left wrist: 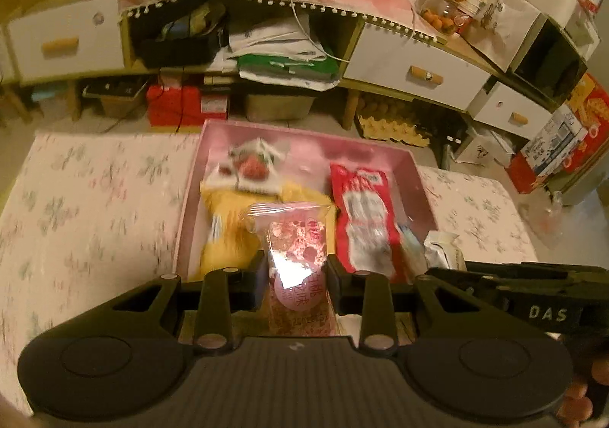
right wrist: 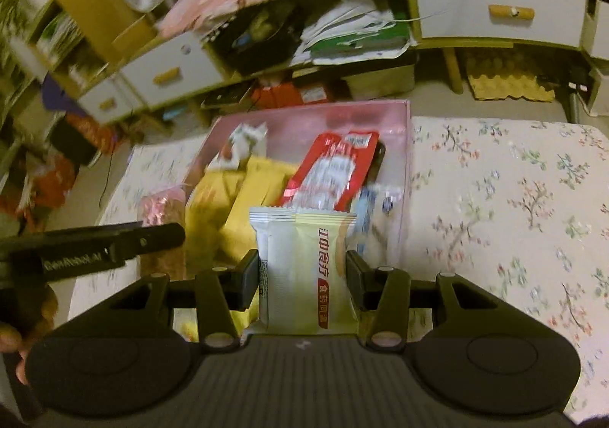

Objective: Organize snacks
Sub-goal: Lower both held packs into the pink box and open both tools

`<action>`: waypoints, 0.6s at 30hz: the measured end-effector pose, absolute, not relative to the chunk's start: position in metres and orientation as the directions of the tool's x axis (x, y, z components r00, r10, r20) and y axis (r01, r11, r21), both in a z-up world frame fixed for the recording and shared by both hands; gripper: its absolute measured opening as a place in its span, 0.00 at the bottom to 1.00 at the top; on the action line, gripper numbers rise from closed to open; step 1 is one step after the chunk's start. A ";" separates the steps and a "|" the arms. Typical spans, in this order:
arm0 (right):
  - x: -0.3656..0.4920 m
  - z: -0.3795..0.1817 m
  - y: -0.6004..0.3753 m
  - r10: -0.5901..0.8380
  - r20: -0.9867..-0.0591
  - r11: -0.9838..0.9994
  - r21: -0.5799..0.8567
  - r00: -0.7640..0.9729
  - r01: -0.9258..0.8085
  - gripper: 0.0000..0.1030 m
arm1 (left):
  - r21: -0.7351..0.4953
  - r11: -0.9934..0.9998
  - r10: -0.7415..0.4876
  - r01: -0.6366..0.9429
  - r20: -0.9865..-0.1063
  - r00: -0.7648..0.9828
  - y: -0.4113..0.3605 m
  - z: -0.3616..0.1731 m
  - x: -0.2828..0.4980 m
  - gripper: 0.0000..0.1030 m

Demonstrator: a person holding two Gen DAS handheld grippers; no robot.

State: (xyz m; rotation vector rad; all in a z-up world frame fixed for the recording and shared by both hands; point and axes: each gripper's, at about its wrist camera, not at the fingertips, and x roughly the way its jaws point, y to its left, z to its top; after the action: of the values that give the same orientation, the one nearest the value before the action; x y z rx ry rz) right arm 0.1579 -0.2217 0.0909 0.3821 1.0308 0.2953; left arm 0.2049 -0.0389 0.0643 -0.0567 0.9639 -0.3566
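While both tongs are loaded over the box, risks:
left tongs (left wrist: 295, 277): pinching the pink snack pouch (left wrist: 295, 234) by its middle, over the near edge of the pink box (left wrist: 189, 199). Slick film; could slip out.
right tongs (right wrist: 303, 281): pinching the white biscuit pack (right wrist: 304, 268) upright, near edge, right of centre.
clearance: the two tools sit close side by side; could knock each other on release.
box contents: yellow bag (left wrist: 224, 234), red pack (left wrist: 365, 215), strawberry packet (left wrist: 253, 165) already crowd it. A drop could land on top and slide.
spill: an early release puts a snack on the floral tabletop (right wrist: 514, 199).
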 end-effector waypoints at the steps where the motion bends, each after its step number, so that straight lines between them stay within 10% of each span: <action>1: 0.165 0.089 -0.222 0.415 -0.767 0.890 0.453 0.489 -0.045 0.42 | -0.204 0.938 -0.325 0.279 -0.793 0.515 -0.040 0.063 0.212 0.36; 18: 0.222 0.055 -0.249 0.407 -0.719 0.799 0.580 0.564 0.162 0.43 | -0.290 0.922 -0.384 0.256 -0.764 0.518 -0.086 0.028 0.286 0.43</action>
State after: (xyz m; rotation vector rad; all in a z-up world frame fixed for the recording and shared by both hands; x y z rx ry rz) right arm 0.2219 -0.2492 0.0553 0.6551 0.9787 0.1568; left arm 0.2858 -0.0861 0.0284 -0.1475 0.9523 -0.3853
